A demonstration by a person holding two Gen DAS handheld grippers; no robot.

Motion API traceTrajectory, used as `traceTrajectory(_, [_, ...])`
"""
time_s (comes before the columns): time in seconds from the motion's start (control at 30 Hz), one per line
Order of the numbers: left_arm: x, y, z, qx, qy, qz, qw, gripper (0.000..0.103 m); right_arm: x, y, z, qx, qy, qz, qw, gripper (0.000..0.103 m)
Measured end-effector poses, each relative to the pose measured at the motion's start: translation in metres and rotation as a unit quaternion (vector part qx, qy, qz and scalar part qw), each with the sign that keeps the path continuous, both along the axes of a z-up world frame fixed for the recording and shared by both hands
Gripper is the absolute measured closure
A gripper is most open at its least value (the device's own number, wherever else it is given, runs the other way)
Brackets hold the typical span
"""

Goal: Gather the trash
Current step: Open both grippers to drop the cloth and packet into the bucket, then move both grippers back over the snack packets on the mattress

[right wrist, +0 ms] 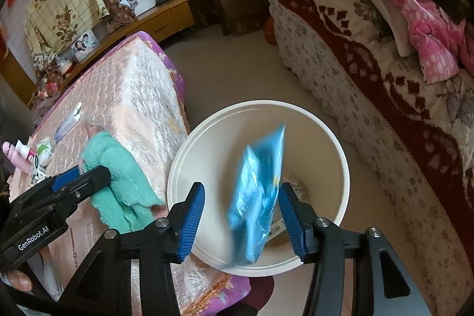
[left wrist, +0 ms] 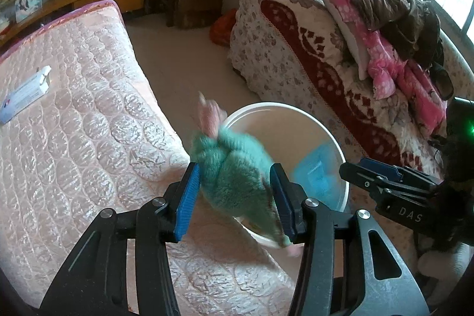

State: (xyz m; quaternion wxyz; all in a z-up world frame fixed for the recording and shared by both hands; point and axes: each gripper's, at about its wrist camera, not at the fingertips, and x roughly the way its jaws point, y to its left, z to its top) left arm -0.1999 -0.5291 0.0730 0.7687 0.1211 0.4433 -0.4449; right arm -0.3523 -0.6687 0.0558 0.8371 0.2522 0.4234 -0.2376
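Nearest, in the right wrist view, the right gripper hangs over the bin with its jaws parted. The blue bag is between them, blurred. It brushes the pad at 3 o'clock and stands clear of the pad at 9 o'clock, so it looks released rather than pinched. Most of it is already inside the rim, so the drop is well placed. Keep this hand above the bin's middle, jaws apart, until the bag lies on the bottom.

At 9 o'clock from there, the left gripper has a green cloth filling its jaws. Both pads lie against the fabric, so I judge it clasped. The cloth hangs at the mattress edge, just beside the bin's rim at 9 o'clock. To do this well, carry it towards 2 o'clock until all the dangling fabric is over the opening, then let go. Released early, it may drape over the rim.

Farther, at 10 o'clock on the mattress, a white box waits. The sofa at 1 o'clock is well apart.
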Motion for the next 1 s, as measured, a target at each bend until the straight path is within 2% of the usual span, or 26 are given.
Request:
traceTrajectory(0.23, [0.003, 0.011, 0.004, -0.003, 0.001, 0.009, 1.0000, 0.056, 0.003, 0.005, -0.004, 0.005, 0.005, 0.008, 1.000, 0.053])
traceTrajectory(0.53, [0.008, 0.042, 0.015, 0.004, -0.038, 0.034, 0.9987, 0.056, 0.019, 0.029, 0.002, 0.008, -0.004, 0.034, 0.999, 0.052])
traceTrajectory(0.67, [0.013, 0.064, 0.019, 0.009, -0.057, 0.054, 0.9969, 0.056, 0.032, 0.047, 0.005, 0.006, -0.006, 0.054, 0.999, 0.051])
traceTrajectory(1.0, [0.035, 0.138, 0.028, 0.014, -0.074, 0.111, 0.9910, 0.056, 0.067, 0.097, 0.016, 0.003, -0.015, 0.103, 0.995, 0.049])
